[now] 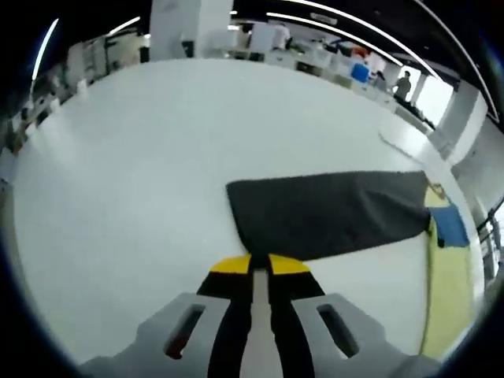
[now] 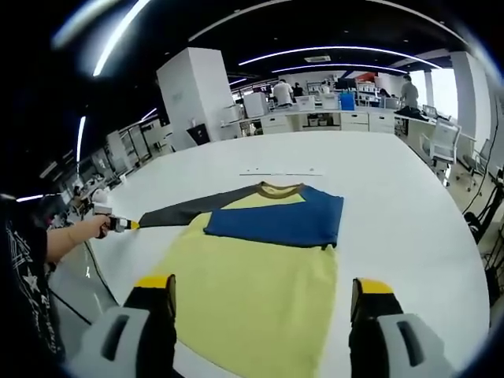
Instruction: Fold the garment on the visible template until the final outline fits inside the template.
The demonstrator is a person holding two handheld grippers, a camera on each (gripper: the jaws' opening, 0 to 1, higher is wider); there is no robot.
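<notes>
A long-sleeved shirt lies flat on the white table (image 2: 394, 205). Its body is yellow (image 2: 252, 291), and its blue sleeve (image 2: 276, 220) is folded across the chest below the collar (image 2: 279, 188). The dark grey sleeve (image 2: 185, 211) stretches out to the left, and my left gripper (image 2: 118, 224) is shut on its end. In the left gripper view the same grey sleeve (image 1: 331, 213) runs ahead of my left gripper (image 1: 253, 264), whose yellow-tipped jaws are pressed together at the cloth's edge. My right gripper (image 2: 262, 283) stands open, its jaws wide apart over the yellow body's lower part.
A thin marked strip (image 2: 283, 171) lies on the table beyond the collar. A person's arm (image 2: 71, 232) reaches in from the left. An office chair (image 2: 441, 142) and desks stand past the table's far edge. Bare white tabletop (image 1: 142, 197) spreads left of the sleeve.
</notes>
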